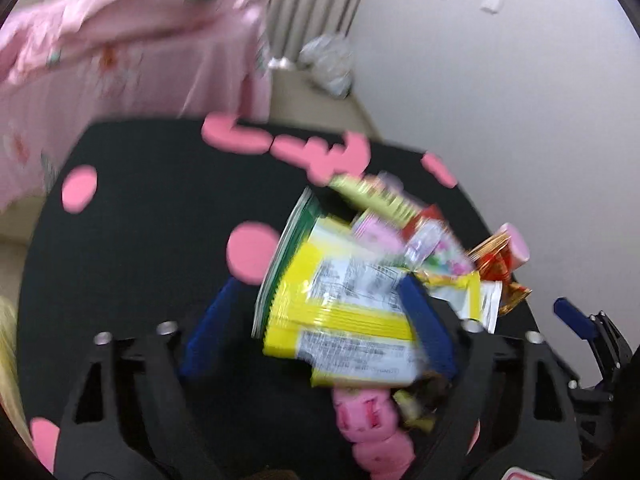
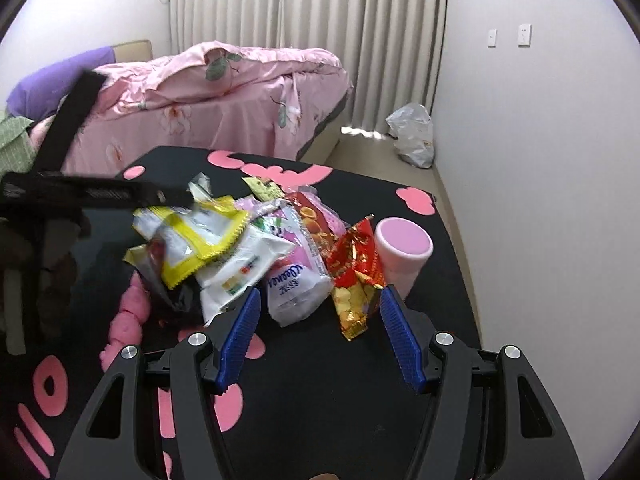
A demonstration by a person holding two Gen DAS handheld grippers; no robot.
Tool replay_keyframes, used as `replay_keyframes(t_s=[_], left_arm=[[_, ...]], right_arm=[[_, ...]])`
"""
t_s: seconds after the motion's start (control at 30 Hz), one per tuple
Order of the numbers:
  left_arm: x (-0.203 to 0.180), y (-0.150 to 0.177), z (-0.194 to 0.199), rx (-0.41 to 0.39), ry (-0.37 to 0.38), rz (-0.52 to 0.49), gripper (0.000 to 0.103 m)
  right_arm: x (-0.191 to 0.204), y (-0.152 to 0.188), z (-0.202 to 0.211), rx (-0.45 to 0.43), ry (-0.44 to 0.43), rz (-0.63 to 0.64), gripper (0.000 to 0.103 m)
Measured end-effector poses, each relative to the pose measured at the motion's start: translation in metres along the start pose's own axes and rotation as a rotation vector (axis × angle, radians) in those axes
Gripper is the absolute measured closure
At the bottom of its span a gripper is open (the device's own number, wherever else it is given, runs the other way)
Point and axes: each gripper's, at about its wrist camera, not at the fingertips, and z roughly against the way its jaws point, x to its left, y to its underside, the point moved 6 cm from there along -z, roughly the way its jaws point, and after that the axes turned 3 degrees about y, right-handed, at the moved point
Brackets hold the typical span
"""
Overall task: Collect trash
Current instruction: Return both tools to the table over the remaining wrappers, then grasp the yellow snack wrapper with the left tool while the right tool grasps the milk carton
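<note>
Both tools are gaping empty, the left tool (image 1: 320,320) straddling the light, crinkly, slippery yellow wrapper (image 1: 340,312) beside the pink cup (image 2: 402,250), probably best pinched at its crimped edge.

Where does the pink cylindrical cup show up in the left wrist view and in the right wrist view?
Left wrist: pink cylindrical cup at right of centre, mostly hidden behind the wrapper pile.
Right wrist: same cup right of centre, upright on the table.
Shared landmark: the red and gold foil wrapper beside it.
</note>
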Motion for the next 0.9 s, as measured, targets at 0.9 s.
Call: replay_keyframes(t_s=[0.9], left_arm=[[0.057,0.050,0.141,-0.186,0.115,-0.123,0.038]], right_arm=[[0.085,-0.030,-0.064,0.173,-0.293,0.080,0.048]])
